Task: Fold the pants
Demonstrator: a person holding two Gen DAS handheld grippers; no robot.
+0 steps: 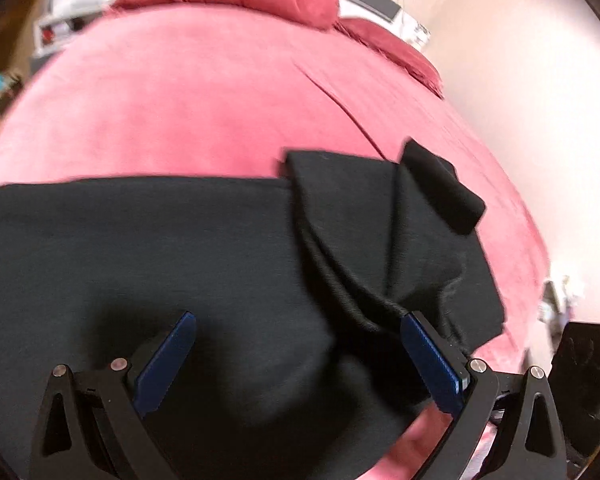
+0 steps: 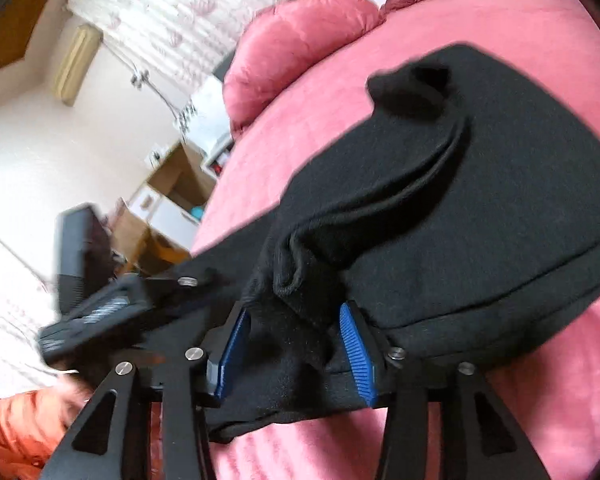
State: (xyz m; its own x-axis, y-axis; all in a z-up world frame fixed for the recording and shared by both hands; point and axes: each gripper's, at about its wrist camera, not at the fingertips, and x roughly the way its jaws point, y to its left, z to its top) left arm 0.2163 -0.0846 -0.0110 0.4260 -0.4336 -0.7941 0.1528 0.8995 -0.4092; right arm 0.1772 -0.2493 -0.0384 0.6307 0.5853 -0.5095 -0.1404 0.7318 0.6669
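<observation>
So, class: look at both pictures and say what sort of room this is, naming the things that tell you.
Most likely a bedroom: black pants lie on a bed with a pink cover, pink pillows at its head, and curtains and wooden furniture beyond.

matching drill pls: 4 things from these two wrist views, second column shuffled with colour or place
Column 1:
1. pants
2. bedspread
3. pillow
4. pads of the right hand-held gripper

Column 2:
A. blue
B. pink, under the garment
C. black, spread on the bed
D. at the far end of the bed

Pairs: 1-C, 2-B, 3-D, 4-A
</observation>
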